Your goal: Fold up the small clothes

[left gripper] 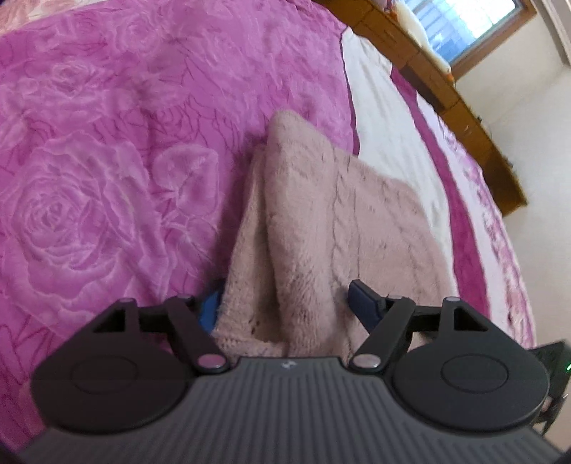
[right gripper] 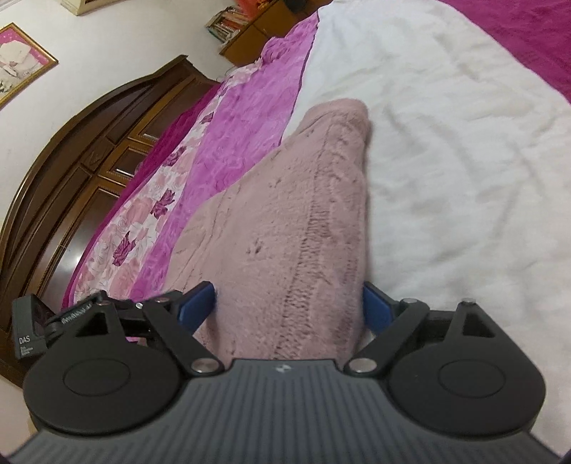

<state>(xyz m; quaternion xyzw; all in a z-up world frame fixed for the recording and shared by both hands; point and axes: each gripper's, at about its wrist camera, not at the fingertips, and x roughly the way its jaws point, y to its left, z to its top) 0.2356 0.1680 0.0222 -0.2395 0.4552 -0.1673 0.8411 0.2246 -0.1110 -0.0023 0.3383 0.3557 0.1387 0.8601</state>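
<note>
A fuzzy dusty-pink knit garment (left gripper: pixel 321 221) lies folded on the bed, one layer doubled over another. My left gripper (left gripper: pixel 285 303) stands wide open with the garment's near edge between its blue fingers (left gripper: pixel 362 298). In the right wrist view the same garment (right gripper: pixel 285 214) runs away from me over the bedding. My right gripper (right gripper: pixel 289 303) is also wide open, its blue fingers (right gripper: pixel 198 301) on either side of the garment's near end. Neither gripper clamps the cloth.
A magenta rose-patterned blanket (left gripper: pixel 107 160) covers the left of the bed and a white sheet (right gripper: pixel 446 160) the right. A dark wooden headboard (right gripper: pixel 71 160) curves at the left. A wooden bed frame (left gripper: pixel 464 107) and window (left gripper: pixel 474 25) lie beyond.
</note>
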